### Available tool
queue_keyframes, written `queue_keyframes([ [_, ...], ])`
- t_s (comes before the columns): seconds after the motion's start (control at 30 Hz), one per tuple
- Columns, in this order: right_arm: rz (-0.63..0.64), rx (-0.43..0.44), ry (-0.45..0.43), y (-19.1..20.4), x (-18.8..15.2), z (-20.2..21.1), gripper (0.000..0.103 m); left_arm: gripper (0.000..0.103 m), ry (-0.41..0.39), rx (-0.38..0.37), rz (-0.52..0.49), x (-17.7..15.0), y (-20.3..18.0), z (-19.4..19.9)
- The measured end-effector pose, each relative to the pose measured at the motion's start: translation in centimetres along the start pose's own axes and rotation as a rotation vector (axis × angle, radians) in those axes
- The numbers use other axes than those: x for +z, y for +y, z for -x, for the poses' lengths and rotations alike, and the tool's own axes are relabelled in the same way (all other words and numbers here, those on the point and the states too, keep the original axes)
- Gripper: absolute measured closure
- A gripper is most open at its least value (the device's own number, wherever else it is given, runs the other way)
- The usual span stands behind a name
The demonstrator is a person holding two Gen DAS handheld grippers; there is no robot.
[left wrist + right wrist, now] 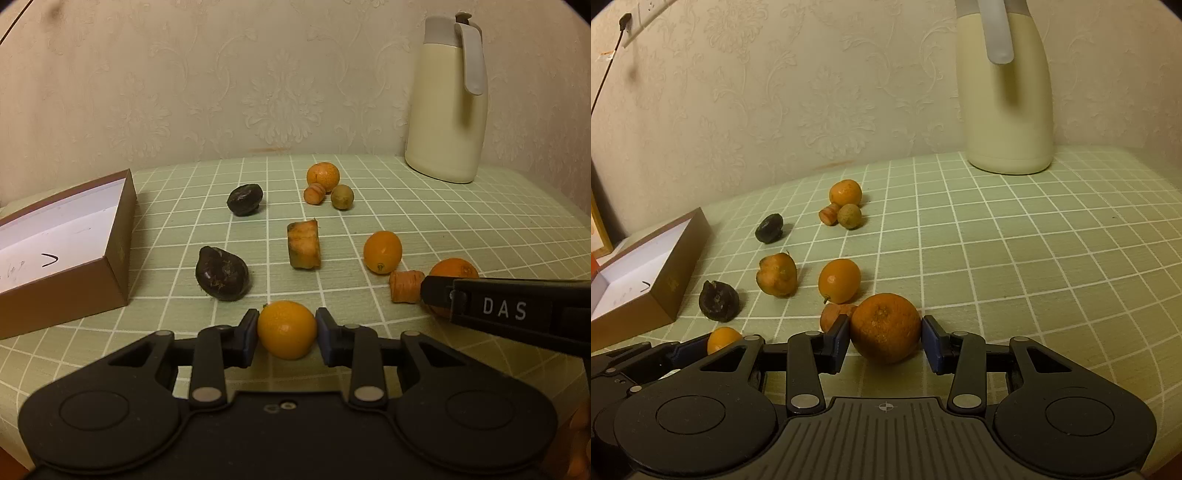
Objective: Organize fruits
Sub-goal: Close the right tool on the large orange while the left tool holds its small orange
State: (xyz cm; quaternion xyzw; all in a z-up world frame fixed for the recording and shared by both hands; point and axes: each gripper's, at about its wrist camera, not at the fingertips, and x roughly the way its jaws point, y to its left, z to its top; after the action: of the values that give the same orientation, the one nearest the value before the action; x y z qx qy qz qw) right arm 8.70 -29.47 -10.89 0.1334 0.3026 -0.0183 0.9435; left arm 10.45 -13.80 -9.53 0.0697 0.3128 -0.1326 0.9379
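Observation:
My left gripper (286, 334) is shut on a small smooth orange fruit (287, 329), just above the green checked tablecloth. My right gripper (885, 338) is shut on a larger rough-skinned mandarin (885, 328); a carrot piece (833, 315) lies right behind its left finger. In the left wrist view the right gripper's finger (506, 306) enters from the right and covers part of that mandarin (454, 271). An open brown box (66, 243) with a white inside sits at the left. Loose on the cloth are two dark fruits (222, 273), a cut orange chunk (303, 245) and another smooth orange fruit (382, 252).
A cream thermos jug (448, 99) stands at the back right by the wallpapered wall. A cluster of a mandarin (323, 175), a carrot piece (314, 193) and a greenish round fruit (342, 196) lies at the back middle. The table edge curves down at the right.

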Motion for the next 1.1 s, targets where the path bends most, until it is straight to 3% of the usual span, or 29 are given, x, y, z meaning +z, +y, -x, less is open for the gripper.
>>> queue_keyframes([
  [0.77, -0.03, 0.016, 0.004, -0.35, 0.16, -0.29, 0.06, 0.079, -0.02, 0.029, -0.033, -0.24, -0.47, 0.14],
  [1.1, -0.007, -0.002, -0.002, 0.09, -0.22, 0.3, 0.062, 0.08, -0.023, 0.023, 0.008, -0.52, 0.05, 0.5],
])
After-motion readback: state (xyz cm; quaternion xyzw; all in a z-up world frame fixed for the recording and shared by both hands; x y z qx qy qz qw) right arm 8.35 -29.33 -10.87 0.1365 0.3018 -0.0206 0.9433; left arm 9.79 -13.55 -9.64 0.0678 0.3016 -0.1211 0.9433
